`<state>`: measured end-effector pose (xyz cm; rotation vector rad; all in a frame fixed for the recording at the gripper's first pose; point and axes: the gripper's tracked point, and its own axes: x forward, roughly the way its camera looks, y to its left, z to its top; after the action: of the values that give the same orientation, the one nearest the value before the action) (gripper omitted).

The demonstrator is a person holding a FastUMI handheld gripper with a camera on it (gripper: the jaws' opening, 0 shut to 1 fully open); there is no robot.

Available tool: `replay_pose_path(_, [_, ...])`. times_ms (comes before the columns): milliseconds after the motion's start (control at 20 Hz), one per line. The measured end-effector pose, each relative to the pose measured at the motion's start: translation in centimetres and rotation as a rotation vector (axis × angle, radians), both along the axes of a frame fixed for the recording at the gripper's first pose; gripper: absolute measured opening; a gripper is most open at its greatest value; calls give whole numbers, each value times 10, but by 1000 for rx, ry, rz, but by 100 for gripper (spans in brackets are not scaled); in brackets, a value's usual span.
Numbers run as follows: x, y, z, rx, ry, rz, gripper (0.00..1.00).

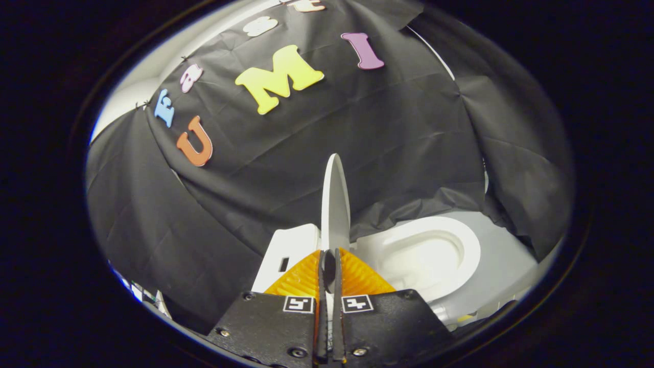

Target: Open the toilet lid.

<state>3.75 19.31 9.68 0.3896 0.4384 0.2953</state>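
The lid (335,199) is up. It stands almost straight, edge-on to the camera, so it looks like a thin white blade. Its long side runs up and down, from the fingers up toward the black cloth wall (286,168). The top tip leans just a little. Its flat faces point out to the sides, one toward the tank (286,250) and one toward the bowl.

The gripper (330,258) is pinched on the lid. Both fingers (301,278) press on the bottom edge of the lid, one on each side, with only the thin lid between them. They are nearly together.

The bowl (429,255) is open now. You can see the white seat ring and the hollow inside it, just beside the fingers and a bit beyond them. The tank is on the other side of the lid, with a small dark slot in it.

So I think most of the job is done. The lid is off the seat and lifted high. What may be left is small: tip the lid a bit more so it rests back and stays up by itself, then let go. I cannot tell if the lid leans on anything yet, because the camera sees only its thin edge
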Motion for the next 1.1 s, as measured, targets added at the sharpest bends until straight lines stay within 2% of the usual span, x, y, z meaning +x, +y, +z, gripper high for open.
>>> replay_pose_path(400, [-4,31,6,-53,-15,0,7])
replay_pose_path(1100, [-12,106,8,-168,-77,52,7])
